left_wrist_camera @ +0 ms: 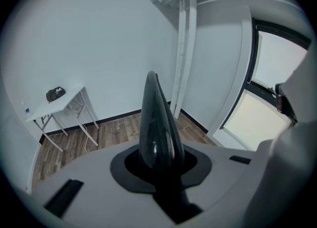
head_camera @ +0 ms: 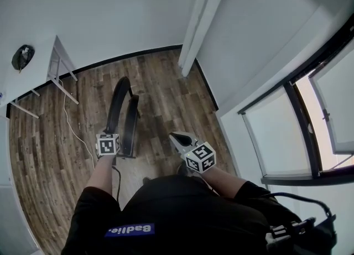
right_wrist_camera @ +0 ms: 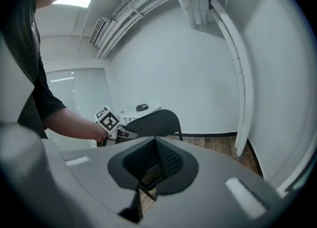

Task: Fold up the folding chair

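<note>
The black folding chair (head_camera: 124, 113) stands on the wood floor just ahead of me, seen from above, its curved backrest nearest my left hand. My left gripper (head_camera: 117, 147) is shut on the backrest's top edge. In the left gripper view that edge (left_wrist_camera: 157, 118) rises as a glossy black blade from between the jaws of the left gripper (left_wrist_camera: 158, 159). The right gripper view shows the backrest (right_wrist_camera: 153, 121) from the side with the left gripper (right_wrist_camera: 119, 132) clamped on it. My right gripper (head_camera: 178, 136) hangs to the chair's right, shut and holding nothing; the right gripper (right_wrist_camera: 156, 160) shows its pads pressed together.
A white table (head_camera: 55, 63) with a dark object (head_camera: 22, 56) on it stands at the back left, and a cable (head_camera: 72, 126) trails over the floor by it. A white pipe column (head_camera: 202, 16) runs up the far wall. Windows (head_camera: 293, 132) line the right side.
</note>
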